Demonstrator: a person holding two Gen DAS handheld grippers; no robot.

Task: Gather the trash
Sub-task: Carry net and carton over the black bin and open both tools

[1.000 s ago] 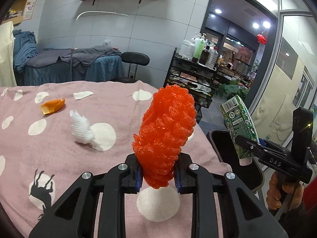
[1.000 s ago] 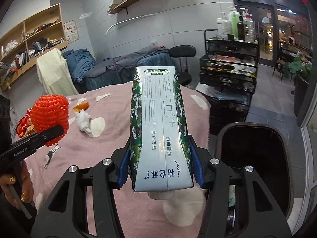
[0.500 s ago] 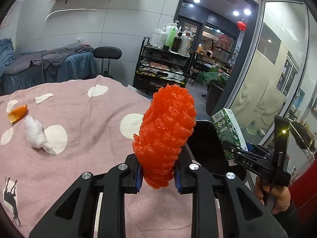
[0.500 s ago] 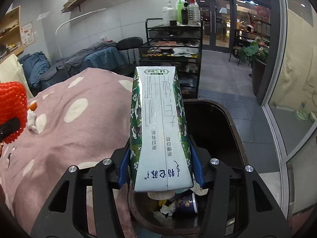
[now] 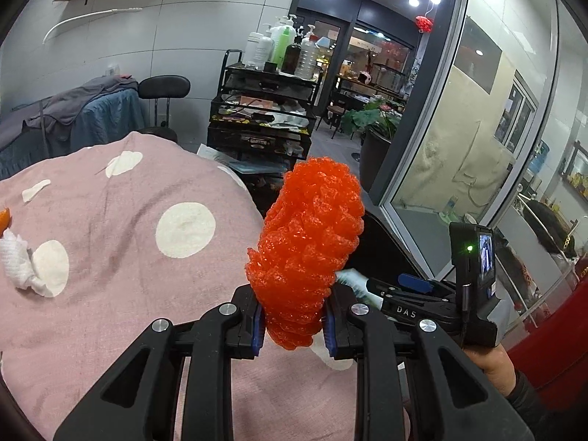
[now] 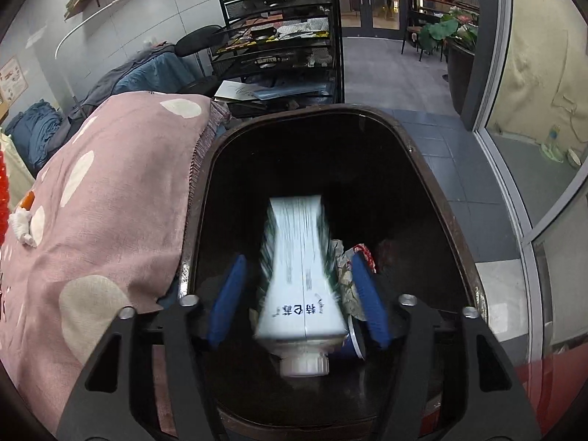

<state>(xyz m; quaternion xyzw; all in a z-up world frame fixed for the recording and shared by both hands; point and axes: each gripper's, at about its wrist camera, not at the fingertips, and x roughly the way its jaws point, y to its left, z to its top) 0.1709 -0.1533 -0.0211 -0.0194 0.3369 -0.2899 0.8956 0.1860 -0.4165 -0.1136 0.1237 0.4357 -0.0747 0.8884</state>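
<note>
My left gripper (image 5: 292, 325) is shut on an orange-red foam net (image 5: 307, 250) and holds it over the pink spotted bedcover (image 5: 121, 228), near its right edge. My right gripper (image 6: 297, 305) is open over the dark trash bin (image 6: 433, 169). The green and white milk carton (image 6: 299, 279) is blurred between the parted blue pads (image 6: 228, 301), falling free into the bin, cap end toward me. In the left wrist view the right gripper (image 5: 371, 290) sits just right of the net, with the carton's pale edge (image 5: 351, 281) showing.
A crumpled white tissue (image 5: 16, 264) and an orange peel (image 5: 3, 218) lie on the bedcover at the left. The bin holds crumpled wrappers (image 6: 349, 268). A black cart with bottles (image 5: 264, 121) stands behind, a glass wall (image 5: 477, 128) to the right.
My right gripper has moved over the bin, tilted down and opened, letting go of the milk carton. My left gripper has moved right toward the bin with the net.
</note>
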